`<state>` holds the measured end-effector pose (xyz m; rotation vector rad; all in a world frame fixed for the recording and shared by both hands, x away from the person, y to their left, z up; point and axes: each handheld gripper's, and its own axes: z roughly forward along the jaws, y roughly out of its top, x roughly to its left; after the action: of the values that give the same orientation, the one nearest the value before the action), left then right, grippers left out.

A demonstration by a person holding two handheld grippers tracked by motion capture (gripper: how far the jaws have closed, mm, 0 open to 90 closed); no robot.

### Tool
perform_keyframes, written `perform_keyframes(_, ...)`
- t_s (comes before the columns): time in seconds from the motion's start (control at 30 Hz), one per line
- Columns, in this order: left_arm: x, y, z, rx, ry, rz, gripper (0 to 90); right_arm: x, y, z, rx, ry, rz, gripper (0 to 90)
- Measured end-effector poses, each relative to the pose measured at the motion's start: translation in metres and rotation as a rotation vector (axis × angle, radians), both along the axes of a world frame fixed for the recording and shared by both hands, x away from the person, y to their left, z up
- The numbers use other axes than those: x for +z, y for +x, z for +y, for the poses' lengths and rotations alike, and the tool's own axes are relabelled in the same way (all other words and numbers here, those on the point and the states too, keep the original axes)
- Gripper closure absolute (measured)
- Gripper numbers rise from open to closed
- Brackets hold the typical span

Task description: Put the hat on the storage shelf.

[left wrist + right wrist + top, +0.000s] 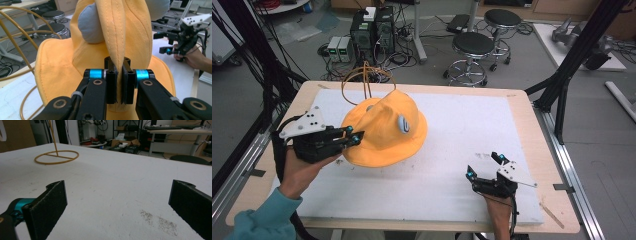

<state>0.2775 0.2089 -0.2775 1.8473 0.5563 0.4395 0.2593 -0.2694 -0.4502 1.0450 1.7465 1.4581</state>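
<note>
Left gripper (354, 136) pinched tight on the brim fold of the yellow hat (387, 131), fingers (112, 82) pressed against fabric, hat tilted up at the bench's (522, 105) left-centre. Right gripper (484, 167) spread wide, holding nothing, low over the white mat (462, 125). Wire stand (56, 157) farther back.

The hat (384, 131) is matt orange cloth with stitched seams; the table (462, 125) has a rough white mat and pale wood edges.
</note>
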Motion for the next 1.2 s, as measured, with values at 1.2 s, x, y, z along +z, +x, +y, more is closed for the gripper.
perform_keyframes(1.2,0.051,0.046,0.028,0.099,-0.054,-0.012,84.9,0.000,0.000,0.000,0.001,-0.005,-0.002,0.6)
